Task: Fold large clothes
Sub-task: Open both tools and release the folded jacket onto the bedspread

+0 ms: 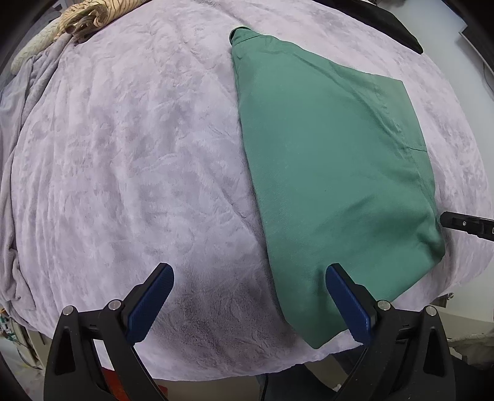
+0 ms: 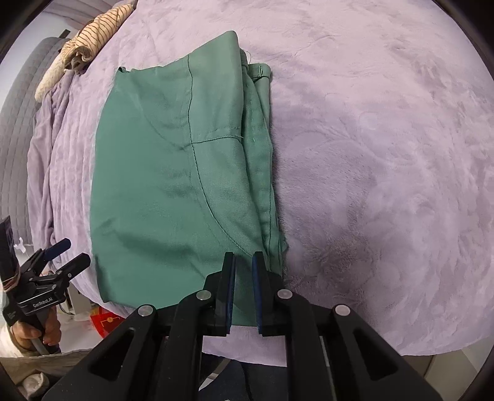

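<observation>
A green garment lies folded into a long rectangle on a lilac plush blanket. My left gripper is open and empty above the blanket, its right finger over the garment's near left edge. In the right wrist view the garment shows seams and stacked layers along its right edge. My right gripper has its jaws nearly closed, with a narrow gap, over the garment's near right corner; I cannot tell if cloth is pinched. The left gripper also shows in the right wrist view, open, at the far left.
A beige striped cloth lies bunched at the blanket's far left corner; it also shows in the right wrist view. The blanket's near edge drops off just below the grippers. A black object sits at the far right.
</observation>
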### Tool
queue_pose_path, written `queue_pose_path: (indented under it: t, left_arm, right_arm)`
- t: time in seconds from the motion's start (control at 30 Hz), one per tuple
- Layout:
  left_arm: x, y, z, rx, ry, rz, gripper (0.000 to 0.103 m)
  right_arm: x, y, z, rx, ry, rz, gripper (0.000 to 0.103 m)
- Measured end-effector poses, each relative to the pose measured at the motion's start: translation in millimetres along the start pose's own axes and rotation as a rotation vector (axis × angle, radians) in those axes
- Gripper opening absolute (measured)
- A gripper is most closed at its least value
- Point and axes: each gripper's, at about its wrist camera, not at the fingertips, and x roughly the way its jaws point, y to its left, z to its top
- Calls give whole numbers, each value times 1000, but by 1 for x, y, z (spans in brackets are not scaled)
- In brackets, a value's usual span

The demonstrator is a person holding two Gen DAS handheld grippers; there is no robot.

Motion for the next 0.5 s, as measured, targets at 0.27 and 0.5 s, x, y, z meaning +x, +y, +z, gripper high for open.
queue_pose_path:
  t: [0.27, 0.5]
  left_arm:
    - [0, -1, 2, 7, 3, 32, 100]
    - [0, 1, 3, -12, -14, 27, 102]
  right_arm:
    - [8, 1, -1, 45, -1, 9, 13]
    - [3, -6, -4, 65, -7, 5, 21]
